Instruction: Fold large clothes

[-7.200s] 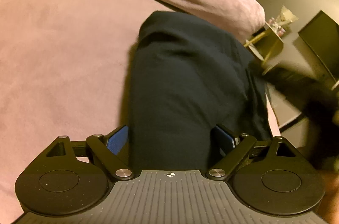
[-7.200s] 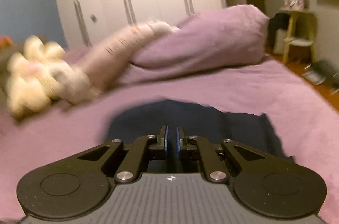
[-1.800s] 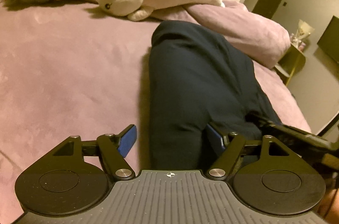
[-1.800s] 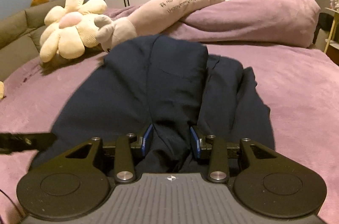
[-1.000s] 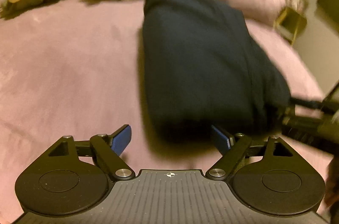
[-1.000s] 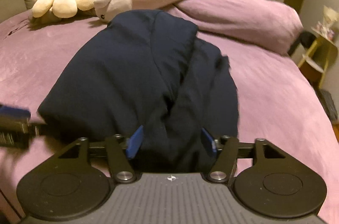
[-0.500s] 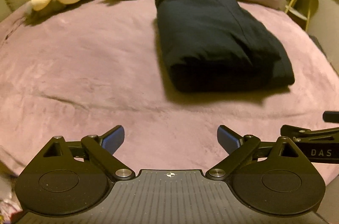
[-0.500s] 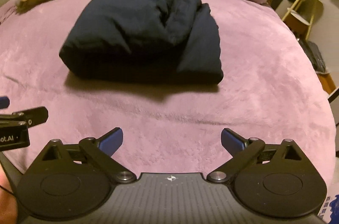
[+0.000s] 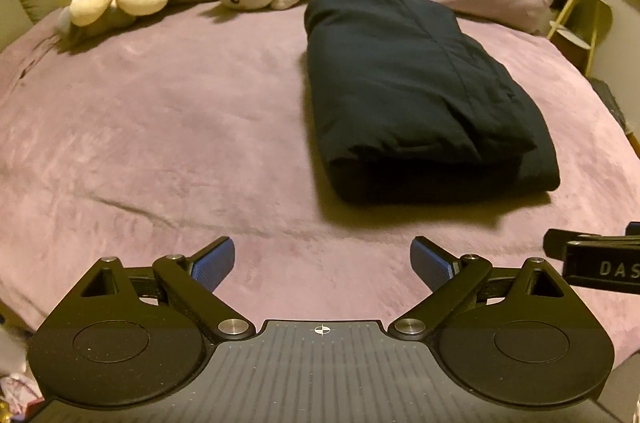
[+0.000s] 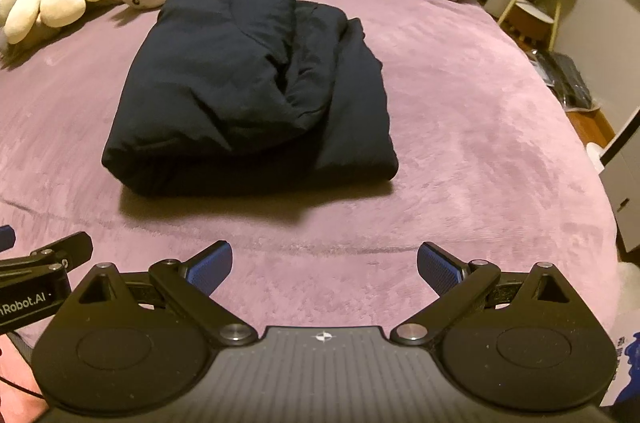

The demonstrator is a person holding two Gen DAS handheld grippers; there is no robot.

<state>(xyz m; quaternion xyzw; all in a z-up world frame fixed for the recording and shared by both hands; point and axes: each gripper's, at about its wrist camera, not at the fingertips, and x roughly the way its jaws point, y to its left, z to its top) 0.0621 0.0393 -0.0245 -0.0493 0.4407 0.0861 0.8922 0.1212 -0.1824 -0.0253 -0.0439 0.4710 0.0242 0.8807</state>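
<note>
Dark folded garment (image 9: 416,95) lies on purple bed (image 9: 168,127), well ahead of both grippers. Left gripper (image 9: 323,261) and right gripper (image 10: 325,265): fingers spread wide, empty, clear of the cloth.

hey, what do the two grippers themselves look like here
Both are matte black: a ribbed plate, two round discs, silver pivot screws and angled link arms ending in blue textured pads. The left gripper and right gripper match. White lettering marks each one's side.
</note>
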